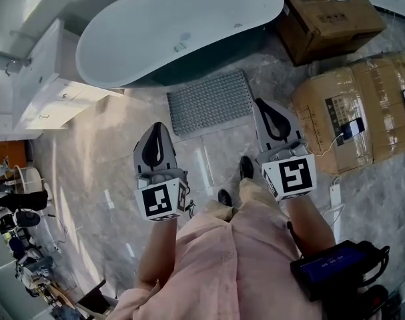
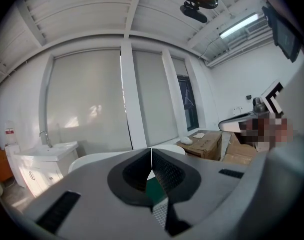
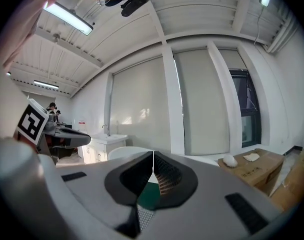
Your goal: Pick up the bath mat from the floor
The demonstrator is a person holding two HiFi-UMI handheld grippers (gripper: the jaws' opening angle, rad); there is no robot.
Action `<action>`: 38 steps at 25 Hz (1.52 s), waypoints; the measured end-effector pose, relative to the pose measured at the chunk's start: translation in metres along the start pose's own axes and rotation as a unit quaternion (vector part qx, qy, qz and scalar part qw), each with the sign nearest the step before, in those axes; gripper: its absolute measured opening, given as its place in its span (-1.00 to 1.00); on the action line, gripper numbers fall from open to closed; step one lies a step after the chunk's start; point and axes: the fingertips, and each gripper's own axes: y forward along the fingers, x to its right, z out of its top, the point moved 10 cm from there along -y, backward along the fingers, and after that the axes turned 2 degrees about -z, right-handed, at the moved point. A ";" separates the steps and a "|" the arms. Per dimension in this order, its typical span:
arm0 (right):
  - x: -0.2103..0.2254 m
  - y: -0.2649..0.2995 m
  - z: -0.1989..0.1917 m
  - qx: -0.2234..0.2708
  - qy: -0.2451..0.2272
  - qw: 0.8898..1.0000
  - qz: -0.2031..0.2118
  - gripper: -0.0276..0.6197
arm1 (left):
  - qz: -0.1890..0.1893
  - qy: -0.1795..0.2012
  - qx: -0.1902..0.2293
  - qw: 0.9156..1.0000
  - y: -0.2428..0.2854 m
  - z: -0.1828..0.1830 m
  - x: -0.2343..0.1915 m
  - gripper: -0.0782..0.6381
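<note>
- Person in pink trousers [image 1: 255,259], standing, two black shoes [image 1: 246,167] on the marble floor [image 1: 89,179].
- Black device with a blue screen [image 1: 335,265] at the person's 4 o'clock, low by the right arm.
- Left claw [image 1: 158,133] held out in front at about 11 o'clock, marker cube at its back. Jaws pressed together, nothing between them; the left gripper view shows the pads meeting in a thin line.
- Right claw [image 1: 265,109] held out at about 1 o'clock, a bit further forward than the left. Jaws also closed tight, empty.
- Both claws are up in the air, apart from each other, neither touching anything.
- Bath mat [image 1: 210,101]: grey, textured, lying flat on the floor at 12 o'clock, between the two claw tips and just beyond them. Its far edge sits right against the tub base.
- Bathtub [image 1: 182,32] past the mat at 12 o'clock, white inside, dark outside, freestanding oval.
- White vanity cabinet [image 1: 52,85] with a basin at 10 o'clock, beside the tub's left end.
- Cardboard boxes at 2 o'clock: one near [image 1: 352,112] with a phone [image 1: 353,128] on a cable resting on it, one further back [image 1: 332,15] beside the tub's right end.
</note>
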 end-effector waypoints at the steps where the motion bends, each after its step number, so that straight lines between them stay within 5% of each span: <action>1: 0.001 0.002 0.002 0.001 0.001 1.000 0.000 -0.86 | -0.001 0.000 0.000 1.000 0.001 0.002 -0.001 -0.70; 20: -0.025 0.099 0.020 -0.004 -0.021 1.000 0.023 -0.86 | 0.054 -0.028 0.003 0.998 0.030 -0.014 -0.087 -0.70; 38: -0.097 0.190 0.050 -0.009 -0.054 0.998 -0.031 -0.85 | 0.025 -0.045 0.026 0.998 0.070 -0.029 -0.225 -0.70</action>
